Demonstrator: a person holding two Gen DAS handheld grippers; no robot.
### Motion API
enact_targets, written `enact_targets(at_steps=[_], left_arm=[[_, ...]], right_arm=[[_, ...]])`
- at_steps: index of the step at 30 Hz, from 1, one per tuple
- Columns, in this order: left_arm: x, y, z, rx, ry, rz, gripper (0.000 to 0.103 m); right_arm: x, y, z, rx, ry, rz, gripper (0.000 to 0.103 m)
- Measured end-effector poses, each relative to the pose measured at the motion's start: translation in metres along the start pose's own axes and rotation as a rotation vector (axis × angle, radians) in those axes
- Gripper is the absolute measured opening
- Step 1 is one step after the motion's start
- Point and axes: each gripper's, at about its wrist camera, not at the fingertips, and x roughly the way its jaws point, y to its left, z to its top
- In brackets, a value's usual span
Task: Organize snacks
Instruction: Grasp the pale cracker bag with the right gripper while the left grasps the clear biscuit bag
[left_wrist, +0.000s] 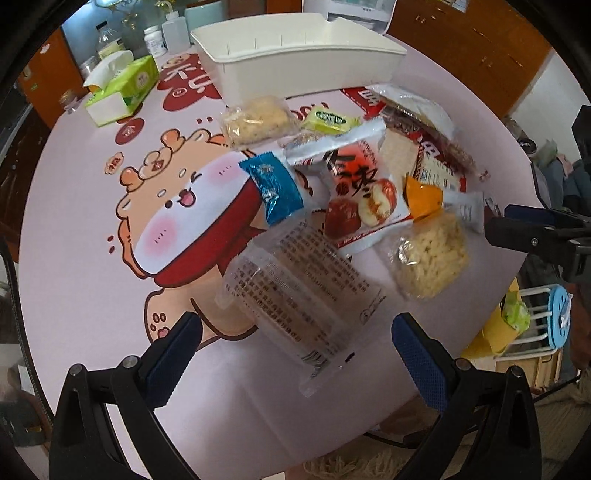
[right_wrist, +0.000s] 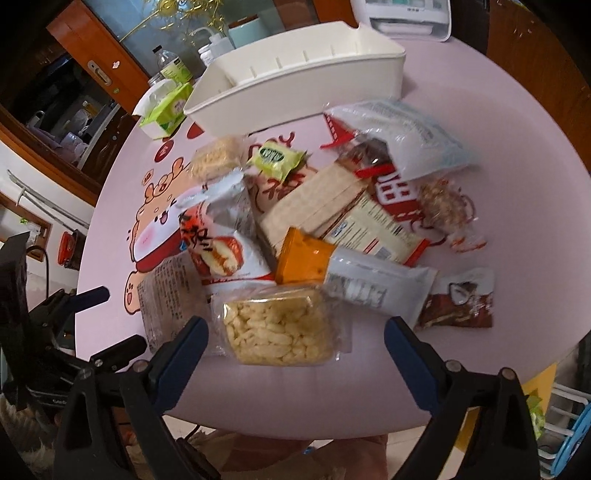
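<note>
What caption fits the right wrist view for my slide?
Open right claw poised over a puffed rice cake pack, snack pile and empty white bin beyond.

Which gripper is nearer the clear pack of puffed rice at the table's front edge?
Right. The right gripper is open with the puffed rice pack between its fingers. The left gripper is open off to that pack's left, over a clear printed wrapper.

Even, soft indoor light, faint shadows. Heavy fisheye bending with black corners (both views). Right wrist view slightly motion-blurred.
</note>
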Motion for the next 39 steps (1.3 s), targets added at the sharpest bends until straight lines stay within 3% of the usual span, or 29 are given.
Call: enact_targets(at_steps=[11,14,21,28,34,36,39], left_arm=[[0.031,0.022,0.018,-0.174,0.076,-0.133,0.102],[0.039,0.02,0.029,-0.205,0.085,-0.134,0.102],[0.065,0.018,0.05,-0.312,0.158,-0.045,0.102],[0.087,-0.008,0.054,-0.235,0.227,0.12,0.102],[0.096,-0.016,0.058,-0.263,0.243,0.144,0.102],[0.097,-0.018,0.058,-0.268,0.239,0.148,0.102],[0.094,-0.011,0.052,-0.301,0.236,0.133,0.092]], right_arm=[[0.037,0.015,-0.002,-0.011,0.071,-0.006,0.094],[0.047,0.019,-0.003,-0.02,0.088,-0.012,0.094],[0.064,0.031,-0.004,-0.076,0.105,-0.078,0.094],[0.076,0.039,0.004,-0.116,0.113,-0.116,0.094],[0.082,0.041,0.009,-0.17,0.127,-0.126,0.094],[0.082,0.043,0.011,-0.188,0.134,-0.105,0.085],[0.08,0.047,0.009,-0.242,0.139,-0.104,0.085]])
